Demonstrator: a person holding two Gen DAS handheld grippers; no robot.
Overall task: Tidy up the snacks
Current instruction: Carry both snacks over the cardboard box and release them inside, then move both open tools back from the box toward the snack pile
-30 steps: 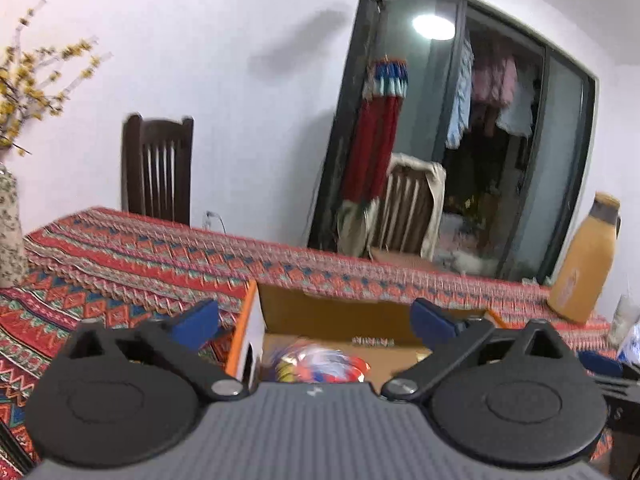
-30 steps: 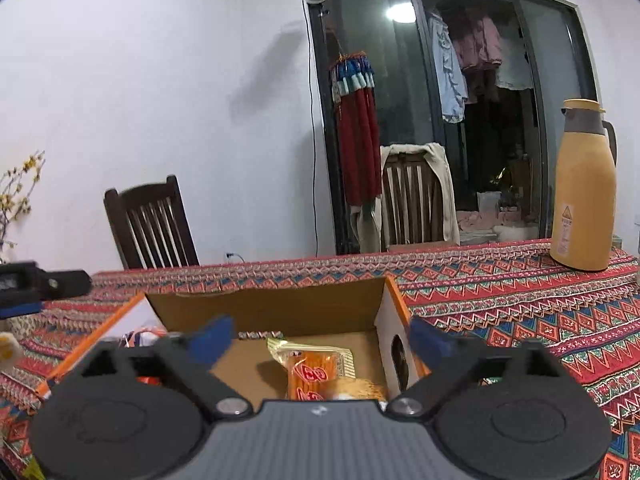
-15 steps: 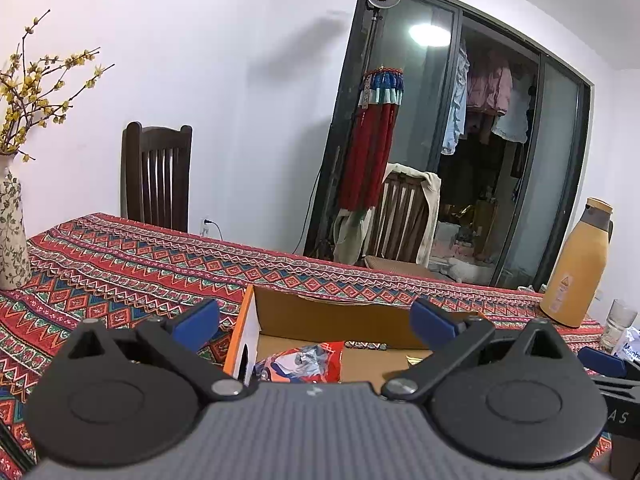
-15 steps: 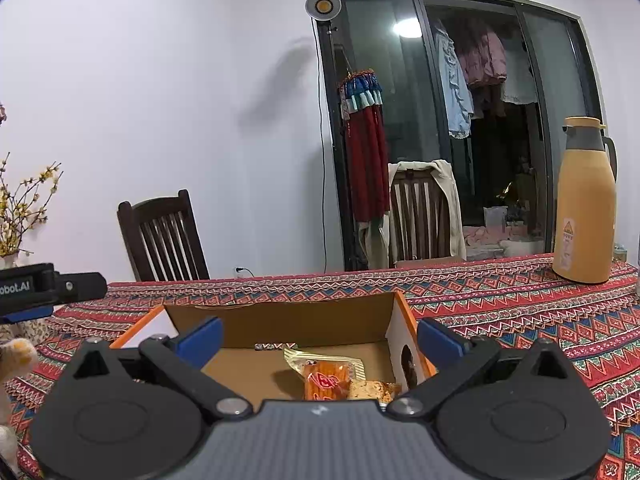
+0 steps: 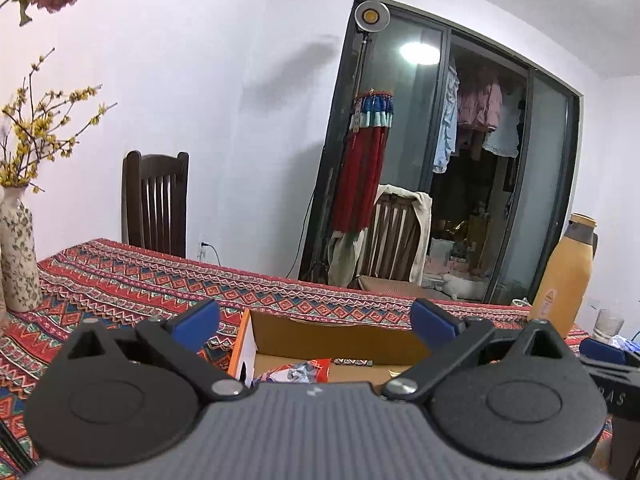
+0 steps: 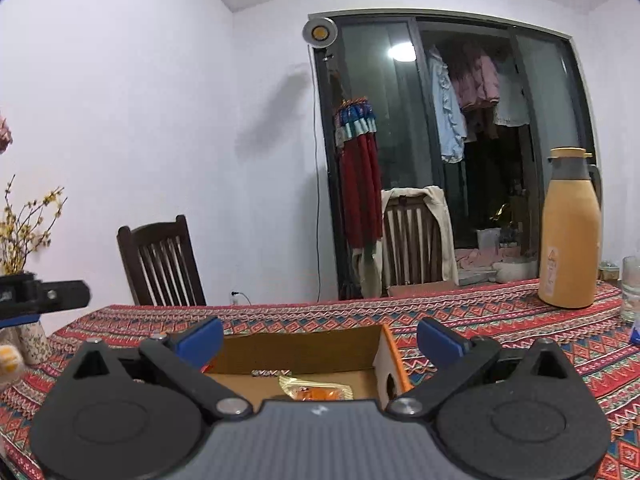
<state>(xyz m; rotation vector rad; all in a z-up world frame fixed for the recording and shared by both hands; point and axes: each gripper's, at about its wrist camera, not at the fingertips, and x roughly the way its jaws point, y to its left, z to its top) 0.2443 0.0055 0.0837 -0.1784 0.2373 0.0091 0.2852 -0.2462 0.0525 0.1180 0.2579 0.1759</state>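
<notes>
Snacks (image 6: 316, 392) already lie in the cardboard box (image 6: 300, 346) on the table (image 6: 500, 320); both the left gripper (image 5: 314, 322) and right gripper (image 6: 320, 334) hang spread wide and empty, so sorting looks nearly finished

The box (image 6: 304, 350) sits on the bench (image 6: 500, 320) at lower centre of both views — a wrapped snack (image 6: 316, 391) lies in it toward its right wall, a second packet (image 5: 296, 372) toward its left. At far right stands the flask (image 6: 570, 232), a glass (image 6: 631, 288) just right of it. The vase (image 5: 16, 252) stands at far left — two chairs (image 5: 156, 204) lie behind the bench.
</notes>
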